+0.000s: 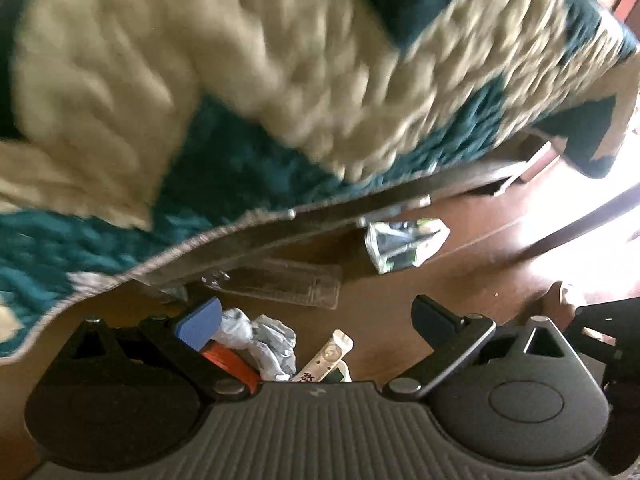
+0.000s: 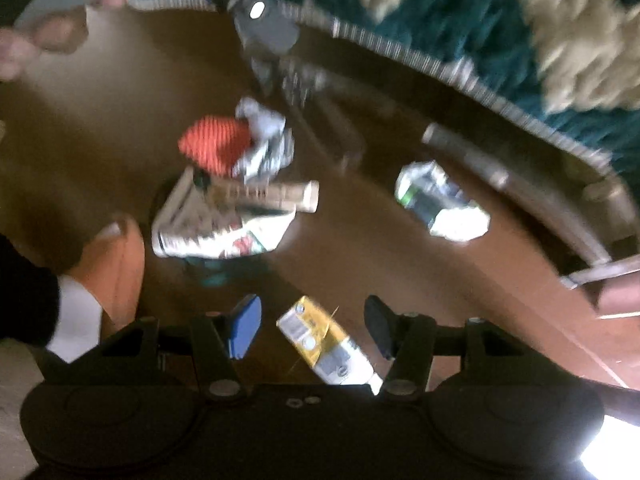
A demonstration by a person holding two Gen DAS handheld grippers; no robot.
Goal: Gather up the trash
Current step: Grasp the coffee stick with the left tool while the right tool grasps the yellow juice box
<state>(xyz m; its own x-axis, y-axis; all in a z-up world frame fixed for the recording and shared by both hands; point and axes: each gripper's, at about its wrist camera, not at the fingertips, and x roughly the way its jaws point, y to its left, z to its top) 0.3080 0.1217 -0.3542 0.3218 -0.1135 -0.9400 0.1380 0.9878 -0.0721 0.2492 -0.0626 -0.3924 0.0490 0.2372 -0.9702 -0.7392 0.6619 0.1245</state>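
Trash lies on a brown wood floor beside a bed. In the right wrist view, my right gripper (image 2: 310, 326) is open just above a yellow and white carton (image 2: 324, 344), not touching it. Farther off is a pile: an orange item (image 2: 216, 148), crumpled grey paper (image 2: 266, 140), a cardboard tube (image 2: 280, 194) and printed paper (image 2: 216, 224). A crumpled clear wrapper (image 2: 440, 200) lies to the right. In the left wrist view, my left gripper (image 1: 316, 320) is open over the same pile: crumpled paper (image 1: 264, 340), the tube (image 1: 324, 360). A clear plastic tray (image 1: 288, 284) and the wrapper (image 1: 404, 240) lie beyond.
A teal and cream quilt (image 1: 224, 92) hangs over the bed edge above the floor trash. The bed frame (image 1: 400, 192) runs diagonally. The person's foot (image 2: 116, 256) stands left of the pile. Bright light falls on the floor at the right (image 1: 580, 248).
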